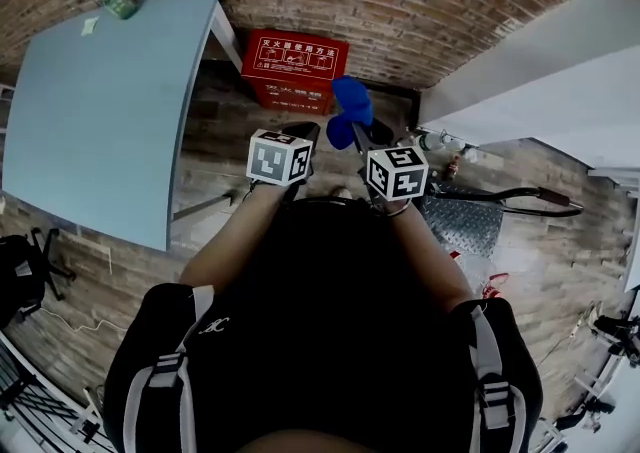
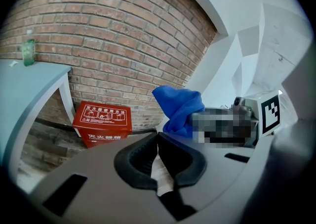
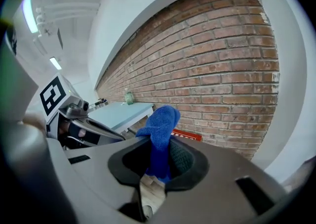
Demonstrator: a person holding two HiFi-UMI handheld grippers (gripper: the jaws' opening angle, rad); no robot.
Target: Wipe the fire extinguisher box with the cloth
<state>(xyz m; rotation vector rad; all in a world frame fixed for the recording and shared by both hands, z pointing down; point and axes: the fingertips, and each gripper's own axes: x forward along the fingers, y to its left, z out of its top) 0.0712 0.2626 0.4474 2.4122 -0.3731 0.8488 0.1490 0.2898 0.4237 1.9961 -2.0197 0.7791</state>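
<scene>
One blue cloth [image 3: 160, 121] is sitting pinched in the right hand-held gripper [image 3: 159, 158]; left hand-held gripper [image 2: 158, 156] is riding closed, empty. Fire extinguisher box [image 1: 295, 69] is standing ahead of and below both, at the brick wall [image 1: 400, 1].

The right gripper [image 1: 360, 133] holds a blue cloth [image 1: 350, 106] at its tip; the red fire extinguisher box [image 1: 294, 69] stands just ahead.

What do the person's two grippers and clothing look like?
The left gripper and right gripper have grey bodies with black, curved jaws. Each carries a white cube with black square markers. The person wears black clothing with grey shoulder straps.
</scene>
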